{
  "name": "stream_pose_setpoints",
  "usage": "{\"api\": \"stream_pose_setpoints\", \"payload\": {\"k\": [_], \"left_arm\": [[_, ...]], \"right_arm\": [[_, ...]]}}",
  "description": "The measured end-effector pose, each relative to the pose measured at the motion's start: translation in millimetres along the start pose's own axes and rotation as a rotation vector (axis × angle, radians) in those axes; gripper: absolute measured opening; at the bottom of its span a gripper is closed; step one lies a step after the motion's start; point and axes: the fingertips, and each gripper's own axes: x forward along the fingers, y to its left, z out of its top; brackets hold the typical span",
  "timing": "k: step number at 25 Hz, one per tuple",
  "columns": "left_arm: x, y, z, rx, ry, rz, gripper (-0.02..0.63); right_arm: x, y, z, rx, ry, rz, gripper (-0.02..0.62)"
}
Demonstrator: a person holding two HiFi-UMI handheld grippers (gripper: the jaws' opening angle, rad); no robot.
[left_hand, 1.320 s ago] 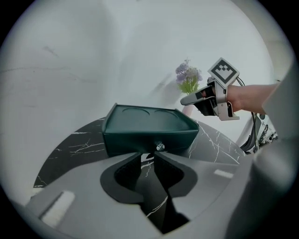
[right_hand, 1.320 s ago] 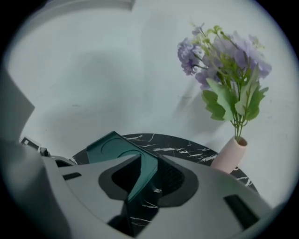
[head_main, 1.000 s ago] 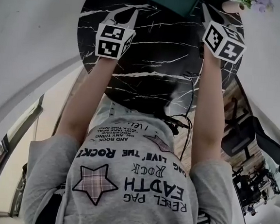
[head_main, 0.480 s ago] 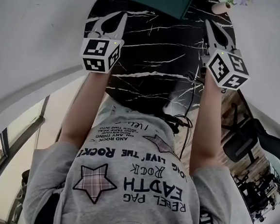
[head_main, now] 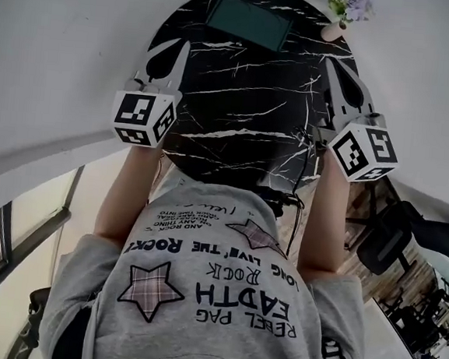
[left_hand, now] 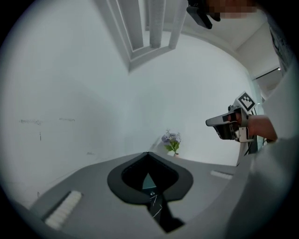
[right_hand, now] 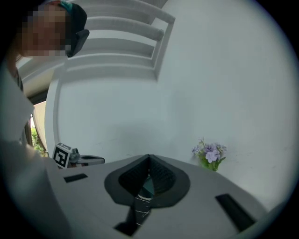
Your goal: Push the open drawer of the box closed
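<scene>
A dark teal box (head_main: 246,22) lies flat at the far side of the round black marble table (head_main: 238,113); from here I cannot tell how its drawer stands. In the head view my left gripper (head_main: 184,47) hangs over the table's left part, well short of the box, its tips together with nothing between them. Over the right part my right gripper (head_main: 329,64) is shut and empty too. Through the gap behind each gripper's closed jaws a teal sliver of the box (left_hand: 148,181) (right_hand: 148,186) shows. Each gripper view also catches the other gripper, the right one (left_hand: 212,122) and the left one (right_hand: 100,160).
A small vase of purple flowers (head_main: 342,12) (left_hand: 172,141) (right_hand: 210,154) stands at the table's far right edge. Black cables (head_main: 299,170) hang over the near right edge. An office chair (head_main: 392,228) stands on the floor to the right. A white wall lies behind the table.
Both grippers have risen and drawn back from the box toward the person. The whole box and the flower vase have come into the head view. Both pairs of jaws stay closed.
</scene>
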Motion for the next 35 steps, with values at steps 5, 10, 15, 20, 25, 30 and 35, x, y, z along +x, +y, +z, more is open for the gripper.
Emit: {"api": "stream_pose_setpoints", "payload": {"k": [5, 10, 15, 20, 25, 30, 35], "left_arm": [[-30, -2, 25, 0.011, -0.048, -0.001, 0.009], [-53, -6, 47, 0.009, -0.108, 0.003, 0.009], [-70, -2, 62, -0.06, -0.156, 0.015, 0.009], [-80, -1, 73, -0.042, -0.17, 0.031, 0.009], [-89, -1, 79, -0.024, -0.194, 0.045, 0.009], [-92, -3, 78, -0.031, -0.2, 0.04, 0.009], [-93, -1, 77, -0.036, -0.198, 0.04, 0.009]], "right_arm": [[-33, 17, 25, -0.027, -0.05, 0.021, 0.012], [-53, 39, 38, -0.058, -0.102, 0.027, 0.012], [-63, 53, 44, -0.077, -0.127, 0.044, 0.012], [-65, 60, 49, -0.038, -0.153, 0.076, 0.012], [-67, 68, 51, -0.06, -0.163, 0.094, 0.012], [-68, 70, 49, -0.045, -0.162, 0.104, 0.012], [-66, 75, 49, -0.063, -0.152, 0.108, 0.012]]}}
